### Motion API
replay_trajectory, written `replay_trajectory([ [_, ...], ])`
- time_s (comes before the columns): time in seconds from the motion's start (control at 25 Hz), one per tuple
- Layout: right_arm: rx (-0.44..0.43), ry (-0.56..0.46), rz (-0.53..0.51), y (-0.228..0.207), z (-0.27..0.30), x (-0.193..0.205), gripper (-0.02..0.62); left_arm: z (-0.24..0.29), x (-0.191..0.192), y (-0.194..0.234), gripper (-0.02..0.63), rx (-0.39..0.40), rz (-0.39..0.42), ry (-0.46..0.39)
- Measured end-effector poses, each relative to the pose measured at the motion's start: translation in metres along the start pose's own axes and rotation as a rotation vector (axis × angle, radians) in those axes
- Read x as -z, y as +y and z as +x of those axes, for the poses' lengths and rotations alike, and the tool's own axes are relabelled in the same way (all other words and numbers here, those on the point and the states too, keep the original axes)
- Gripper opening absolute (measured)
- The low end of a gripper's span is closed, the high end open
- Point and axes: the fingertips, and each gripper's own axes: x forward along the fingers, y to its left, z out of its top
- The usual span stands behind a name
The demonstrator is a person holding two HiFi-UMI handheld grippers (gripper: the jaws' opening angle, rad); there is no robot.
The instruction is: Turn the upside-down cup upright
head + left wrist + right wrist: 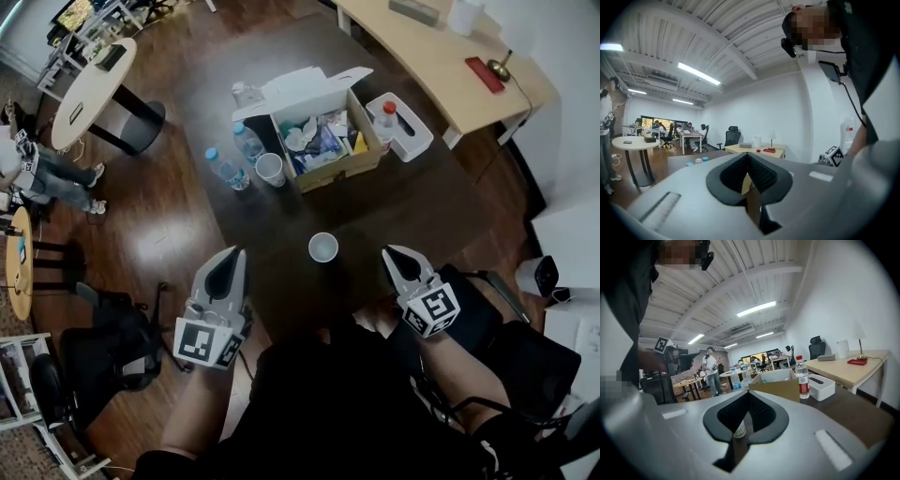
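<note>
The dark table bears two white paper cups. There are two blue-capped bottles and one red-capped bottle. One cardboard box and one white tray stand there too.

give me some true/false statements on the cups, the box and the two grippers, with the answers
1. The cup nearest the grippers stands with its open mouth up. True.
2. The right gripper is clamped on that cup. False: its jaws are together on nothing, and it sits apart from the cup.
3. The cardboard box has its flaps open. True.
4. The red-capped bottle lies inside the box. False: it stands outside, between the box and the white tray.
5. The left gripper has its jaws spread wide. False: they are together, with nothing held.
</note>
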Motion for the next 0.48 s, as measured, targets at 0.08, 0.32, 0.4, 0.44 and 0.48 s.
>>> replay_trajectory([
  [0.08, -0.032, 0.020, -0.005, 0.004, 0.018, 0.004, 0.002, -0.004, 0.002, 0.009, 0.000, -0.031, -0.007, 0.003],
  [0.32, -0.053, 0.101, -0.026, 0.020, 0.065, 0.024, 0.003, -0.020, -0.002, 0.024, 0.000, -0.035, 0.024, 0.013],
  [0.4, -0.057, 0.137, -0.029, 0.023, 0.075, 0.036, 0.003, -0.025, -0.002, 0.033, 0.000, -0.052, 0.028, 0.011],
  [0.44, -0.058, 0.155, -0.030, 0.023, 0.080, 0.042, 0.003, -0.027, -0.001, 0.038, 0.000, -0.061, 0.025, 0.011],
  [0.48, -0.057, 0.174, -0.032, 0.023, 0.084, 0.048, 0.017, -0.029, 0.000, 0.042, 0.000, -0.066, 0.021, 0.012],
])
